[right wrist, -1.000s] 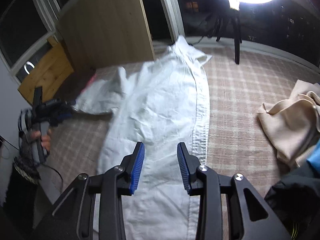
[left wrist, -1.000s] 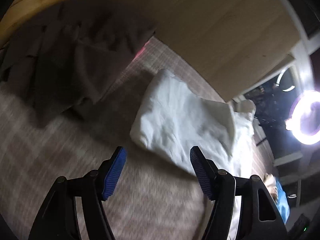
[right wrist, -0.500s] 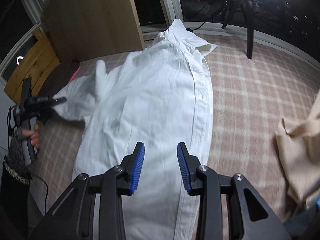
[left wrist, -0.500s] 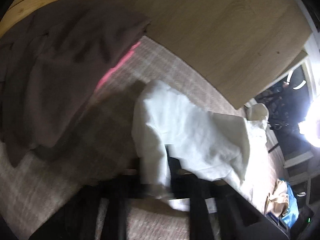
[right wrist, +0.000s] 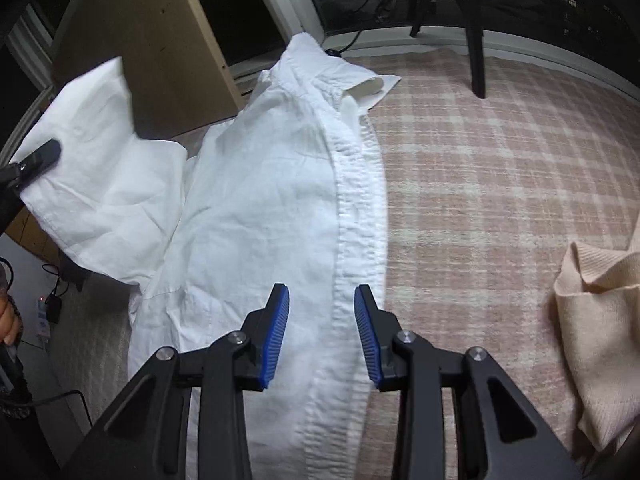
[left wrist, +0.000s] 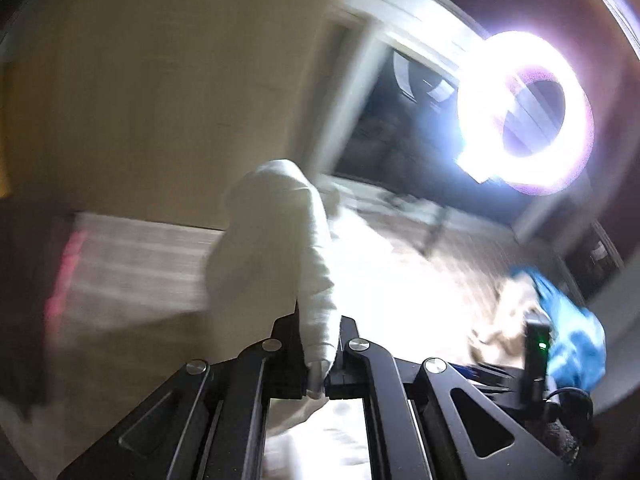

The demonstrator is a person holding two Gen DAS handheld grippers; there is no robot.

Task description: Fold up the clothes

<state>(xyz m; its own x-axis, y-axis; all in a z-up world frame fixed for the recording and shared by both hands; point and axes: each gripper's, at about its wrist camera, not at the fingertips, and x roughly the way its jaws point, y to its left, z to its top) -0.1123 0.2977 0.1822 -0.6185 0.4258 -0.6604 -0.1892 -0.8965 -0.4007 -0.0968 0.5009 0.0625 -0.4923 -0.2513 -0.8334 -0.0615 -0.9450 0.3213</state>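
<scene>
A white button-up shirt (right wrist: 272,184) lies flat on the plaid cover, collar (right wrist: 340,76) at the far end. My left gripper (left wrist: 318,340) pinches the shirt's sleeve (left wrist: 276,240) between its pads and holds it up off the surface; its jaws are opening slightly with the cloth still between them. In the right wrist view that sleeve (right wrist: 100,184) hangs raised at the left, with the left gripper's tip (right wrist: 36,160) on its edge. My right gripper (right wrist: 322,320) hovers open just over the button placket, with nothing between its fingers.
A beige sweater (right wrist: 600,300) lies at the right, with a blue cloth (left wrist: 572,320) beside it. A wooden board (right wrist: 152,40) leans behind the shirt. A ring light (left wrist: 524,116) glares, and its tripod leg (right wrist: 476,40) stands on the plaid cover (right wrist: 500,180). A dark garment (left wrist: 24,280) lies at the left.
My left gripper shut on the sleeve's end, then lifted it and swung it toward the shirt's body. My right gripper sank closer to the placket, still open.
</scene>
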